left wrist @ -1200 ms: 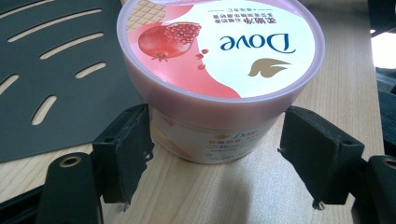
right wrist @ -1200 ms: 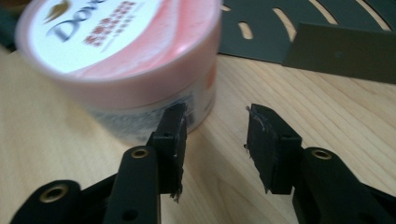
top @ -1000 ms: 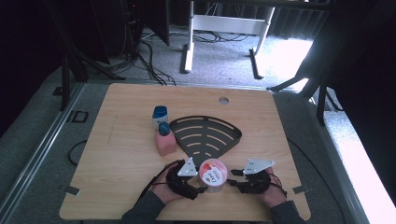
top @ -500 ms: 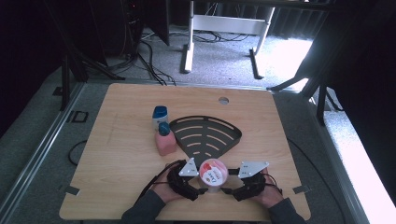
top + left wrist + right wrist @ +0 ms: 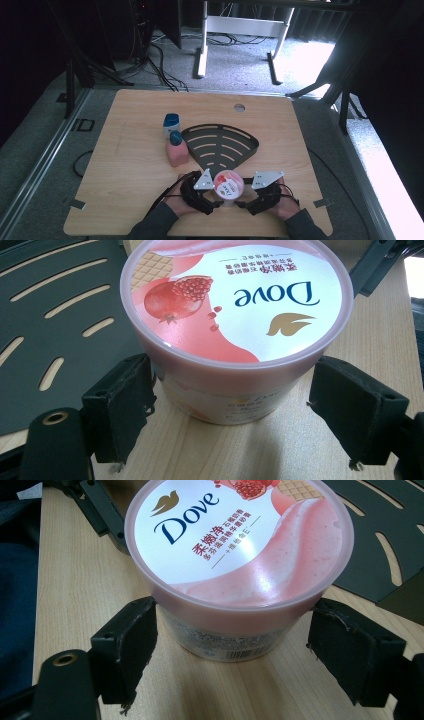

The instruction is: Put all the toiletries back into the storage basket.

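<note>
A round Dove tub (image 5: 228, 185) with a pink and white lid stands upright on the wooden table (image 5: 130, 125), near its front edge. My left gripper (image 5: 216, 200) reaches in from the tub's left, my right gripper (image 5: 246, 201) from its right. In the left gripper view the tub (image 5: 235, 315) sits between the two black pads (image 5: 125, 410) of the left gripper (image 5: 240, 412), and a gap shows at the right pad. In the right gripper view the right gripper (image 5: 237, 652) straddles the tub (image 5: 240, 545) with its pads (image 5: 127, 650) off the wall. Both pairs of jaws have just been opening.
A black fan-shaped slotted tray (image 5: 220, 145) lies just behind the tub. A pink bottle with a blue cap (image 5: 176, 150) and a white bottle with a blue cap (image 5: 171, 124) stand at the tray's left. A round hole (image 5: 239, 107) is at the table's back.
The right gripper has shifted a little to the left, closer to the tub. The tub and the left gripper have stayed in place.
</note>
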`<act>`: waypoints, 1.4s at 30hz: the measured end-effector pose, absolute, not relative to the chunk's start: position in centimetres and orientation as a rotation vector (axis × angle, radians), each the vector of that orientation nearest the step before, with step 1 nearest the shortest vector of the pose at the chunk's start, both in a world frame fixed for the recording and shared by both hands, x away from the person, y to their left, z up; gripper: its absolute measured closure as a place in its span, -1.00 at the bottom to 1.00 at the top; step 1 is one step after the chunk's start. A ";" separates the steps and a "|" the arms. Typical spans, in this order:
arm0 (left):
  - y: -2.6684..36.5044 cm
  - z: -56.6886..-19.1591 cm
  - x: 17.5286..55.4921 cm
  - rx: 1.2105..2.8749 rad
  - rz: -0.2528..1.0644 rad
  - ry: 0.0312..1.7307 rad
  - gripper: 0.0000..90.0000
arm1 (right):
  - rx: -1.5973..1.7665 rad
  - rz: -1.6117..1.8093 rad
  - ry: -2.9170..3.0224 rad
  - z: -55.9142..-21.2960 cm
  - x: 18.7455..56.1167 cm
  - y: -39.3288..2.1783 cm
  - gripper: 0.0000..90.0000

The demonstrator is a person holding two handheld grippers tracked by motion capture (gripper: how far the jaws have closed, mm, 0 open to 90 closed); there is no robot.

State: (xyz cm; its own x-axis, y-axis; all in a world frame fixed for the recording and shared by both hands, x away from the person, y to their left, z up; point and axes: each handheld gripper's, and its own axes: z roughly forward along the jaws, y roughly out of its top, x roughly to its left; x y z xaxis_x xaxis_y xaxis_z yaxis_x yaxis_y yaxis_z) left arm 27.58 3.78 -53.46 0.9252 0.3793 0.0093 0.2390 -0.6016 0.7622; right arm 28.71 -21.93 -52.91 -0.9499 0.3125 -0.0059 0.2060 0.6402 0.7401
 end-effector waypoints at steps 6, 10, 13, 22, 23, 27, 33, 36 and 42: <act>3.7 -53.4 27.5 2.249 0.222 0.436 -0.59 | 0.431 1.190 2.719 -52.8 28.6 -21.8 -0.57; 3.6 -53.3 27.4 2.254 0.228 0.437 -0.59 | 0.433 1.181 2.715 -52.8 28.5 -21.7 -0.58; 3.7 -53.4 27.5 2.247 0.219 0.443 -0.59 | 0.433 1.177 2.716 -52.8 28.5 -21.7 -0.59; 3.6 -53.3 27.4 2.251 0.224 0.446 -0.58 | 0.449 1.192 2.714 -52.9 28.5 -21.8 -0.60; 3.6 -53.2 27.4 2.257 0.228 0.442 -0.58 | 0.446 1.190 2.713 -52.9 28.5 -21.8 -0.60; 3.4 -53.1 27.3 2.266 0.234 0.441 -0.57 | 0.444 1.186 2.711 -52.8 28.4 -21.8 -0.60; 3.3 -52.6 27.2 2.273 0.250 0.442 -0.57 | 0.446 1.192 2.706 -52.6 28.4 -21.9 -0.60; 3.2 -52.5 27.3 2.274 0.249 0.442 -0.57 | 0.443 1.194 2.701 -52.5 28.4 -21.9 -0.60; 3.0 -52.1 27.5 2.281 0.252 0.434 -0.58 | 0.442 1.188 2.699 -52.2 28.5 -22.1 -0.60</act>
